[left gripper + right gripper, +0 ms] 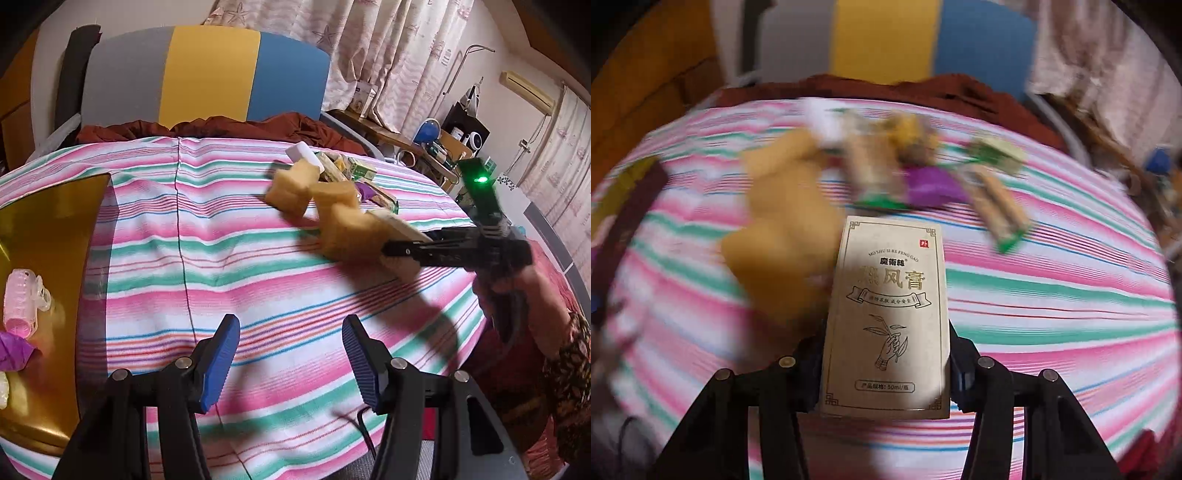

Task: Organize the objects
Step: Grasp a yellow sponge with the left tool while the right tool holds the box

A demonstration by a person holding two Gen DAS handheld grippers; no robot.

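Observation:
My left gripper (291,332) hovers open over the striped sheet (221,251), with nothing between its blue pads (221,354). To the right, my right gripper (404,245) is shut on a beige carton (397,225) with printed Chinese text. In the right wrist view the same carton (886,314) stands sharp between the jaws of the right gripper (886,338) while all else is blurred. Three yellow sponge blocks (334,206) lie just beyond it, blurred (790,229) in the right wrist view. Behind them is a heap of small cartons (343,166), a white block (306,155) and a purple piece (931,188).
A gold tray (55,229) at the left edge holds a pink hair roller (22,302) and a purple wad (14,350). A rust-brown blanket (221,127) lies before the grey, yellow and blue headboard (207,74). A person's hand (517,291) grips the right tool.

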